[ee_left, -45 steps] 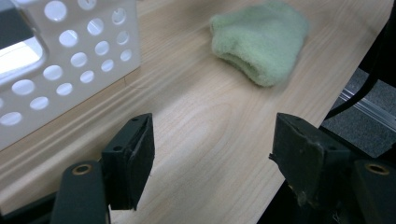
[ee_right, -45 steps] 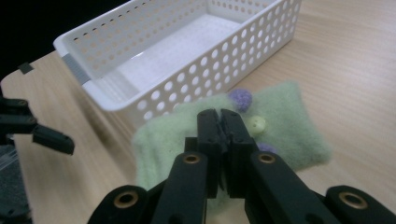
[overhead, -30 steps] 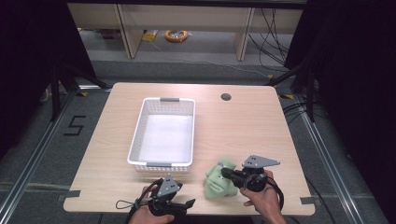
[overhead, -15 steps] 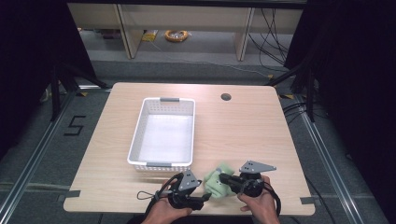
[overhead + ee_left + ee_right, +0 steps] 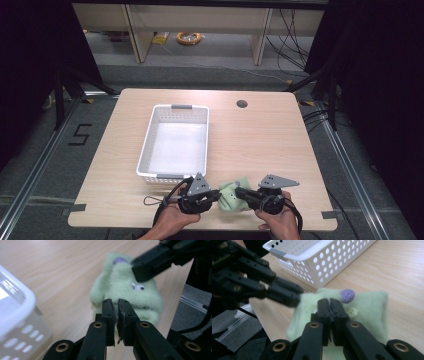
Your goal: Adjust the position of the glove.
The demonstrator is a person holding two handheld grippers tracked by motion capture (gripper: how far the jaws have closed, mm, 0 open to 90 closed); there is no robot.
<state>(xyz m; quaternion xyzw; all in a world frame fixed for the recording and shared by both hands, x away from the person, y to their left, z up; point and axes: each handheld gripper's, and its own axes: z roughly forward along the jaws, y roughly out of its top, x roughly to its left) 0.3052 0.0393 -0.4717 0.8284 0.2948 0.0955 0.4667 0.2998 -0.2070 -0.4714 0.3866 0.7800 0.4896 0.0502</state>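
A pale green plush toy (image 5: 231, 192) with a purple knob and small eyes lies near the table's front edge. My left gripper (image 5: 216, 196) comes at it from the left. Its jaws have just been closing and now stand together on the toy's lower edge (image 5: 120, 287), as the left gripper (image 5: 115, 302) view shows. My right gripper (image 5: 239, 191) comes from the right, shut on the toy's fabric (image 5: 367, 307) just below the purple knob. The right gripper (image 5: 329, 301) view also shows the left gripper (image 5: 292, 296) touching the toy's far corner.
A white perforated basket (image 5: 145, 150) stands left of centre, its near end just behind the left hand; its rim (image 5: 15, 305) is close at the left. A round cable hole (image 5: 242, 104) sits at the table's back. Bare wood lies to the right.
The left hand has moved right and slightly up to the toy, and its jaws have gone from wide open to together. The right gripper has stayed on the toy.
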